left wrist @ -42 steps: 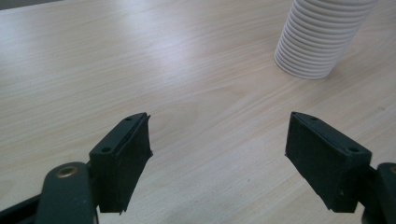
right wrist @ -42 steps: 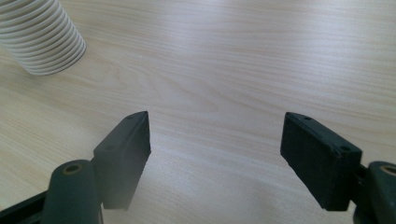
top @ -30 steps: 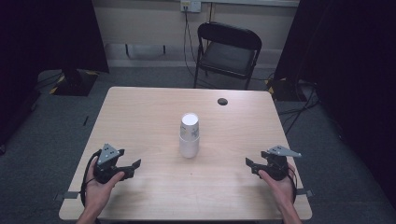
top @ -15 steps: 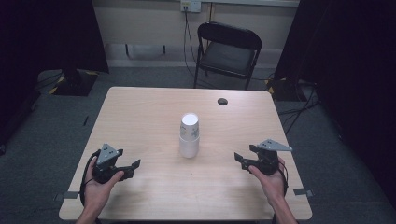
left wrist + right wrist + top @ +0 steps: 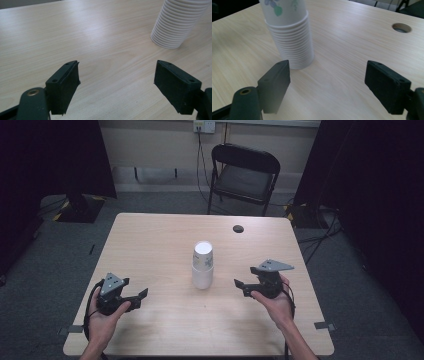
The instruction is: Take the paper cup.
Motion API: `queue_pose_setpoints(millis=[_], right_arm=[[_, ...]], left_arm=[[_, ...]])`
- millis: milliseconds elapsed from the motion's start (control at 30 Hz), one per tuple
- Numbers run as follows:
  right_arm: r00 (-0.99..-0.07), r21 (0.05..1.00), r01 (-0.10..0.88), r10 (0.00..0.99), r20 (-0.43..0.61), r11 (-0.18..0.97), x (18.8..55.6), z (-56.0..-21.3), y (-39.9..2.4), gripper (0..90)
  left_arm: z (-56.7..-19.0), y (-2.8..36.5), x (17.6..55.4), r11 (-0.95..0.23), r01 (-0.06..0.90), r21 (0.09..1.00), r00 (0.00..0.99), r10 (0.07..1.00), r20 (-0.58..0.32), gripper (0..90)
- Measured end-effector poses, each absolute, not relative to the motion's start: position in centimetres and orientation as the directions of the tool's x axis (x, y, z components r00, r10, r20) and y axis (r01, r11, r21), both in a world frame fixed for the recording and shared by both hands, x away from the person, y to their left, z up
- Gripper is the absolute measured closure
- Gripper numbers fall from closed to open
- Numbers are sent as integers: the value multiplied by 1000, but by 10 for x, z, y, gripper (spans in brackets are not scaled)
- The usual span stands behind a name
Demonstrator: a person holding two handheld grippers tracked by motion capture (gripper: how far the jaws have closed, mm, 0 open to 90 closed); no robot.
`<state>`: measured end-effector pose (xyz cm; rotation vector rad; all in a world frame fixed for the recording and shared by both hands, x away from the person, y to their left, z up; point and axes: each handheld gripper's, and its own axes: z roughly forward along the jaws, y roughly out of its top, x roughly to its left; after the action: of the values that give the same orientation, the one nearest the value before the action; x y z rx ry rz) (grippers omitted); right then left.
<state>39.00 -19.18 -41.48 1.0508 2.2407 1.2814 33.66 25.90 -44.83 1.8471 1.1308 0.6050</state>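
A stack of paper cups [image 5: 202, 266] stands upright at the centre of the high view, on the bare pale-wood desk [image 5: 155, 240]. It is a nest of white cups mouth down, their rolled rims forming ribs up the lower half, with a top cup that carries a green and purple print. In the left gripper view the stack sits at the upper right of the frame; in the right gripper view it rises at the upper left.

The left tool [image 5: 135, 297] is at the lower left of the high view, jaws spread wide with nothing between them, well apart from the stack. The right tool [image 5: 239, 286] is at the centre right, near the stack and pointed at it — jaws likewise spread and empty.

Judged from the pictures, the stack is light and thin-walled: it will crush or dent under a hard squeeze and tip readily if nudged high up. The ribbed lower band looks the stiffest place to steady the whole stack — many rims together — while a single cup would best be pinched gently on the smooth printed wall above the ribs.

A small round hole [image 5: 238, 228] lies near the desk's far edge.
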Motion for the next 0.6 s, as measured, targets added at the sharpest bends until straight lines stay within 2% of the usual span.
queue_pose_setpoints(millis=[333,600], right_arm=[[-715,853,397,696,57,339,404,-414,-154,167],[-749,873,336,663,19,354,416,-391,-119,188]], left_arm=[[-447,252,332,-262,442,858,503,864,4,200],[-448,251,334,-271,439,857,508,861,12,200]])
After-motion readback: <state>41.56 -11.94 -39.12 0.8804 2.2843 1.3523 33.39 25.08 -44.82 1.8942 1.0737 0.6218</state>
